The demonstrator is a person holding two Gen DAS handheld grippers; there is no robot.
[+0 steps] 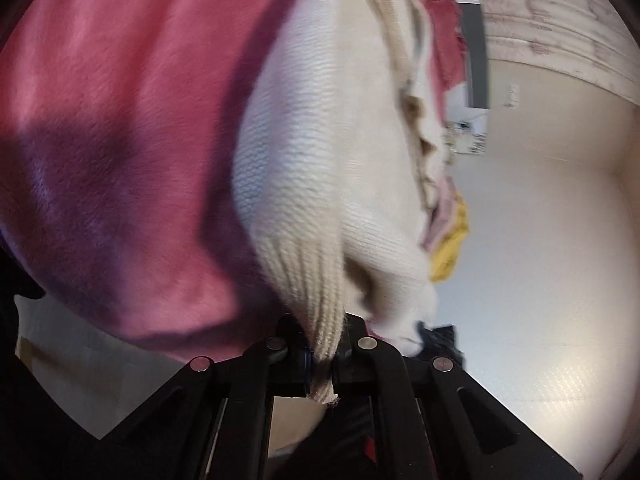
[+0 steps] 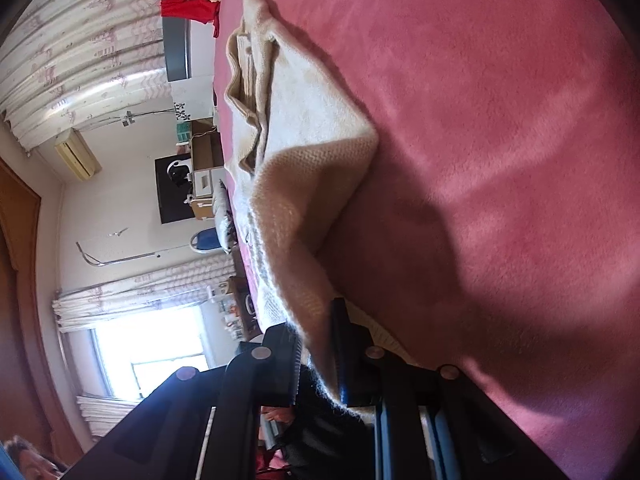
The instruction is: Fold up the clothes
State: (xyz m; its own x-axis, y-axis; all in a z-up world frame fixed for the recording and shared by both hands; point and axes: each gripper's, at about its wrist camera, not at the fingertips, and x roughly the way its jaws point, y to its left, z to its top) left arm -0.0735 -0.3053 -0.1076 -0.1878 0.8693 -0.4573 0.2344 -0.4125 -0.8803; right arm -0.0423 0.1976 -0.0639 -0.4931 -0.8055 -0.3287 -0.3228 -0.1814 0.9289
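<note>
Cream sweater (image 1: 320,160) clamped by both grippers; over pink blanket (image 2: 500,120)

Background only: pink fleece bedspread (image 2: 500,120), patterned curtains (image 2: 72,40), bright window (image 2: 156,344), wall AC unit (image 2: 77,154), red cloth (image 2: 188,8) at far end, yellow cloth (image 1: 450,248).

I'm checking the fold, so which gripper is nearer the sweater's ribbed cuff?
Left. The left gripper is shut on the ribbed cuff of the cream sweater; the right gripper pinches a plain knit edge instead.
</note>
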